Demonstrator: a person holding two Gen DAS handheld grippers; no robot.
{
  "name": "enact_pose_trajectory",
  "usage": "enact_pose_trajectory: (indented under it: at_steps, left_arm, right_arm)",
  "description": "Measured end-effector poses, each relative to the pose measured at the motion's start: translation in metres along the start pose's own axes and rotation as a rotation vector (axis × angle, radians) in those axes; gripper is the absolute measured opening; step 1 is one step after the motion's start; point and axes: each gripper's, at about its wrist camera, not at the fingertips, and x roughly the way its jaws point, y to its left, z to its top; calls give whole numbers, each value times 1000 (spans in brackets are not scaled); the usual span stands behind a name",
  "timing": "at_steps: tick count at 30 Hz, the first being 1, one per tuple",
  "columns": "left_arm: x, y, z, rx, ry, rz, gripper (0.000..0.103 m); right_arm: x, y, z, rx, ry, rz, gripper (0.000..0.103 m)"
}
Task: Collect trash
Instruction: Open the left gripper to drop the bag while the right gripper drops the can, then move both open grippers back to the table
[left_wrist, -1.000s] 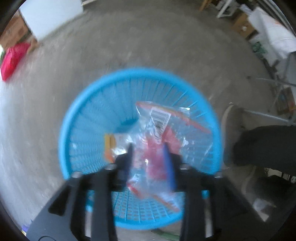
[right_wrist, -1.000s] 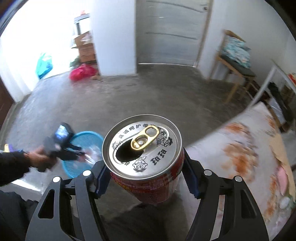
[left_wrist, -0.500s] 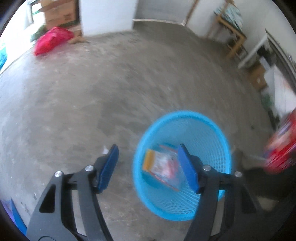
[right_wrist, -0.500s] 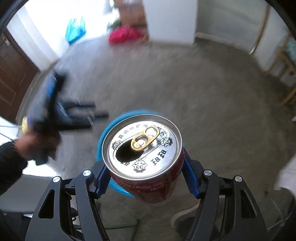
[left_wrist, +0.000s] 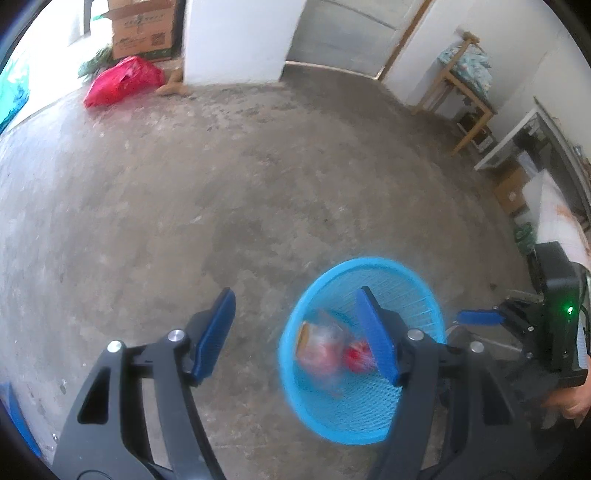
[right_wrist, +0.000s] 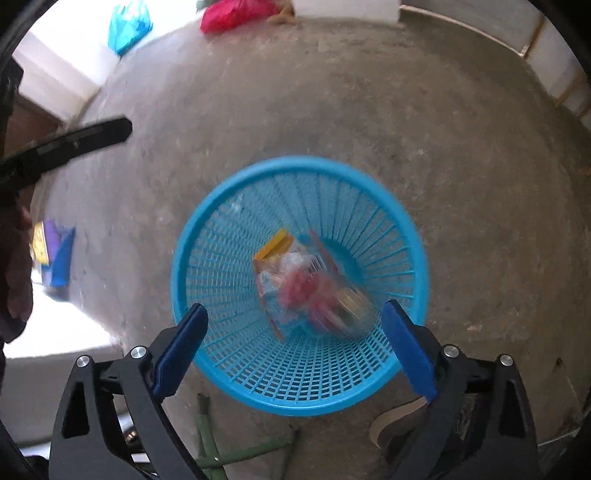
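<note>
A blue plastic mesh basket (right_wrist: 384, 206) stands on the concrete floor and also shows in the left wrist view (left_wrist: 413, 280). Inside it lie a clear snack wrapper with red and orange print (right_wrist: 280, 266) and a blurred red can (right_wrist: 332, 299); the left wrist view shows the wrapper (left_wrist: 314, 350) and the can (left_wrist: 356, 356) too. My right gripper (right_wrist: 295, 345) is open and empty directly above the basket. My left gripper (left_wrist: 301, 336) is open and empty, up and to the left of the basket.
A red bag (left_wrist: 122, 83) and a cardboard box (left_wrist: 144, 29) sit by the far wall, a blue bag (right_wrist: 127, 24) near the doorway. A wooden chair (left_wrist: 465, 85) and a table stand at the right. Green legs (right_wrist: 221, 450) and a shoe (right_wrist: 395, 424) are below the basket.
My right gripper has opened over the basket and the red can has dropped in. My left gripper let go of the wrapper earlier and has drawn back to the left.
</note>
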Motion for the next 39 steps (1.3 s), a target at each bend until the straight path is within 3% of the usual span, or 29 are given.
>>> enact_pose_trajectory:
  at_steps: [3,7,10,16,20,23,27,32,39]
  left_arm:
    - [-10,-27,12,48,-32,-33,66]
    - [-27,-84,35,150,-79,-84,68]
    - [-42,-143,52,241,-126,-142,70]
    - [-64,-288,70,424,-188,-310,72]
    - [-68,-376,65,541,-205,-403,75]
    - [-64,-445,54,611,-202,-482,75]
    - [-57,-515,35,681,-180,-560,75]
    - [-47,-568,14,747,-174,-611,75]
    - [-31,-597,9,772,-151,-630,76]
  right_arm:
    - [-46,-14,0,66,-116,10,92]
    - [-138,-49,-15,171,-309,-10,95]
    - [-212,-83,-46,211,-416,-95,96]
    - [-346,-191,-167,414,-568,-337,97]
    - [-407,-283,-292,694,-593,-525,97]
    - [-431,-348,-385,941,-579,-574,97]
    - [-450,-405,-468,1128,-584,-620,97]
    - [-444,-468,-509,1190,-516,-626,97]
    - [-406,-524,-512,1211,-475,-589,97]
